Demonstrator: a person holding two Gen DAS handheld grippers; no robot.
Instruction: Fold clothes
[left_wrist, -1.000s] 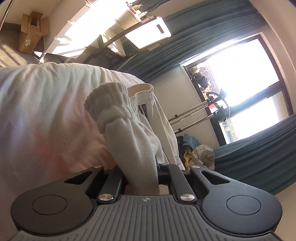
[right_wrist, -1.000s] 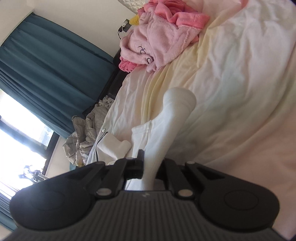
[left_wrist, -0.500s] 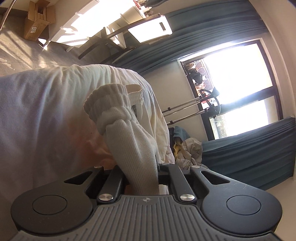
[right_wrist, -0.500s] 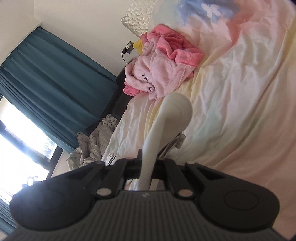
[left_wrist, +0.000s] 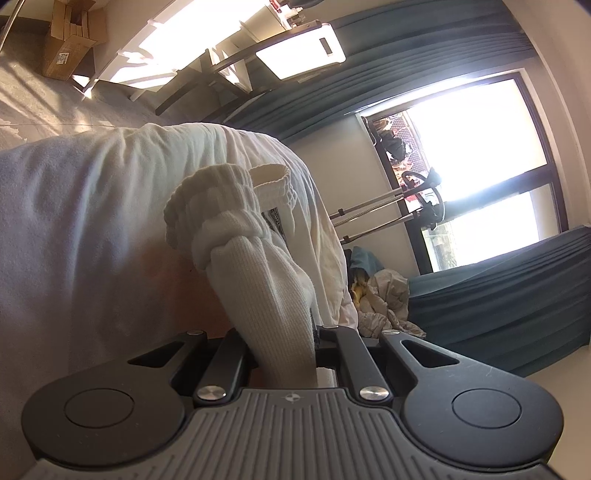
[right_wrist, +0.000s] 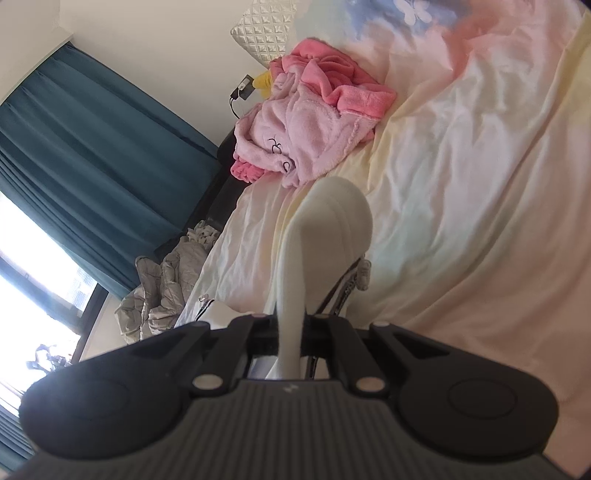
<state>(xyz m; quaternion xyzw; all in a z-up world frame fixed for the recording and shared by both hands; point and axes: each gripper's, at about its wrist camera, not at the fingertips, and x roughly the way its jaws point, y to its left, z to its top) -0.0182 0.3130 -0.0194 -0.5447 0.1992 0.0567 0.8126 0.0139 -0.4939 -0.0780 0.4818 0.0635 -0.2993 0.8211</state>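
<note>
**Both grippers clamped on white garment above bed**

Left gripper (left_wrist: 286, 341) closed tight on ribbed cuff (left_wrist: 225, 206) of white garment (left_wrist: 269, 306); fabric bunched and raised over pale bedsheet (left_wrist: 81, 221). Right gripper (right_wrist: 291, 332) pinched shut on smooth fold of same white garment (right_wrist: 332, 221), zipper edge dangling beside. Pink robe (right_wrist: 310, 129) heaped further up bed, well apart. Teal curtains (right_wrist: 92, 147) alongside window.
</note>
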